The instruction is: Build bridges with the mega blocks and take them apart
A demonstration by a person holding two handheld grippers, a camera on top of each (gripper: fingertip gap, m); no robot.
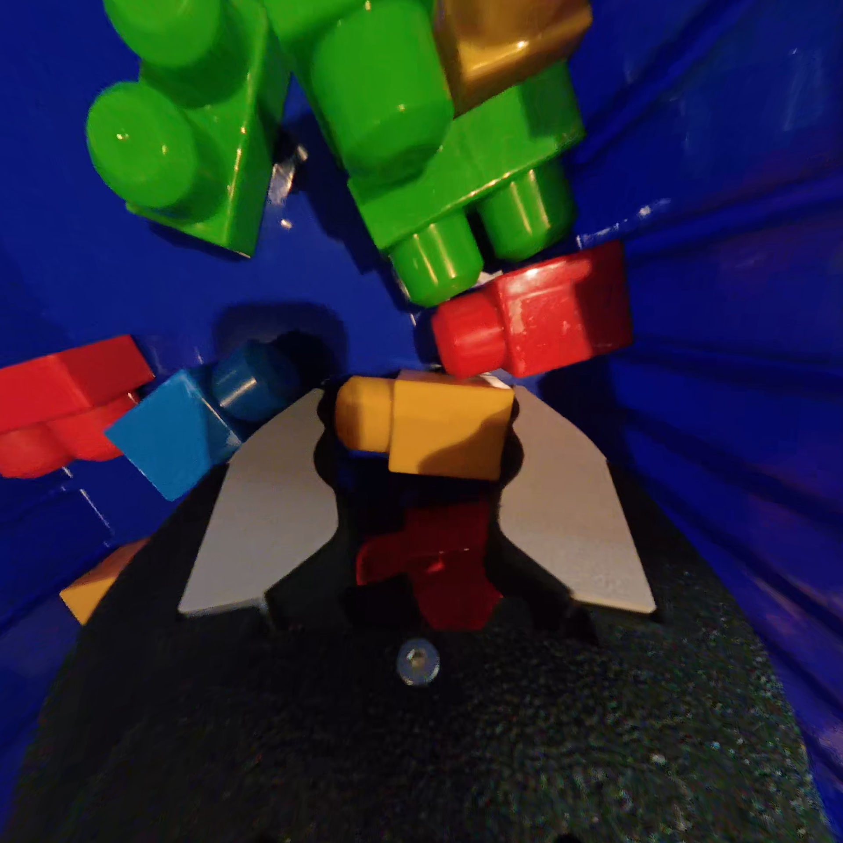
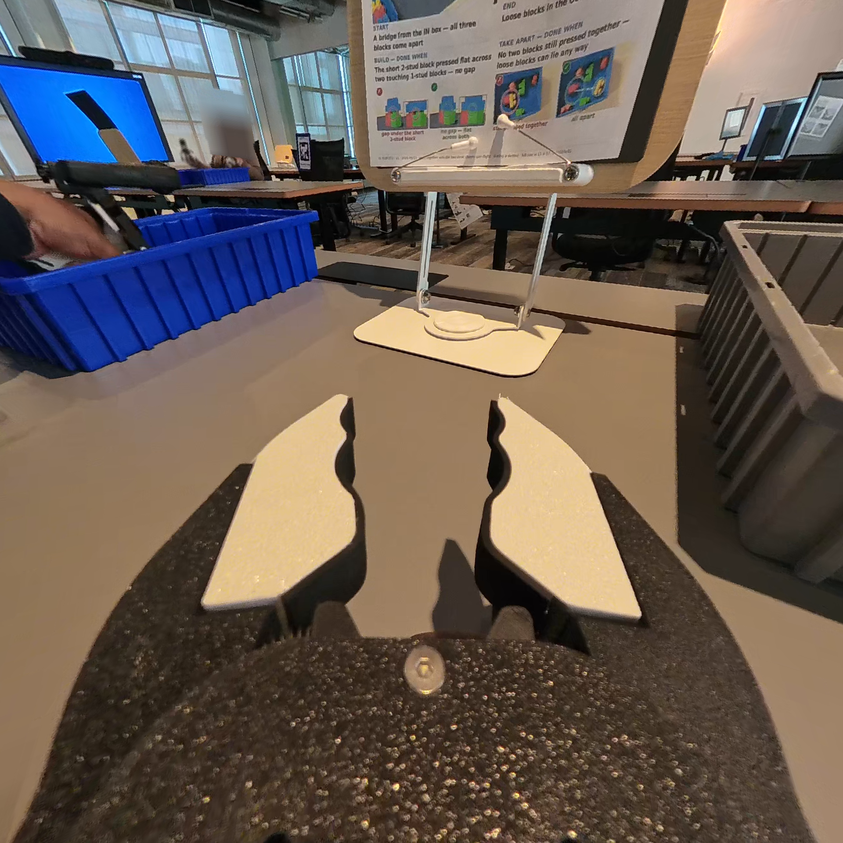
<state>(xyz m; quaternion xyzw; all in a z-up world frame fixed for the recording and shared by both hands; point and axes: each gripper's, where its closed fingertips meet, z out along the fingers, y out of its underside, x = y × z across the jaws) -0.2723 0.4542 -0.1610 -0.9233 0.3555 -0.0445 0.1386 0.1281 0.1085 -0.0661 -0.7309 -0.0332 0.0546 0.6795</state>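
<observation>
My left gripper (image 1: 419, 410) is down inside the blue bin (image 1: 730, 410). A yellow one-stud block (image 1: 449, 429) lies on its side between its fingertips, stud pointing left. The right pad sits at the block's base and a thin dark gap shows between the stud and the left pad, so the jaws are open around it. A dark red block (image 1: 424, 561) lies lower between the fingers. My right gripper (image 2: 419, 410) is open and empty over the grey table (image 2: 182, 433). The right wrist view shows the left gripper (image 2: 114, 228) reaching into the blue bin (image 2: 182, 283).
In the bin lie green blocks (image 1: 387, 114) joined to a yellow one (image 1: 502, 45), another green block (image 1: 182, 137), two red blocks (image 1: 538, 319) (image 1: 59, 401) and a blue one (image 1: 182, 424). An instruction board on a white stand (image 2: 460, 333) stands ahead. A grey bin (image 2: 775, 365) is at the right. The gap from one gripper's tips to the other's is roughly 55 cm.
</observation>
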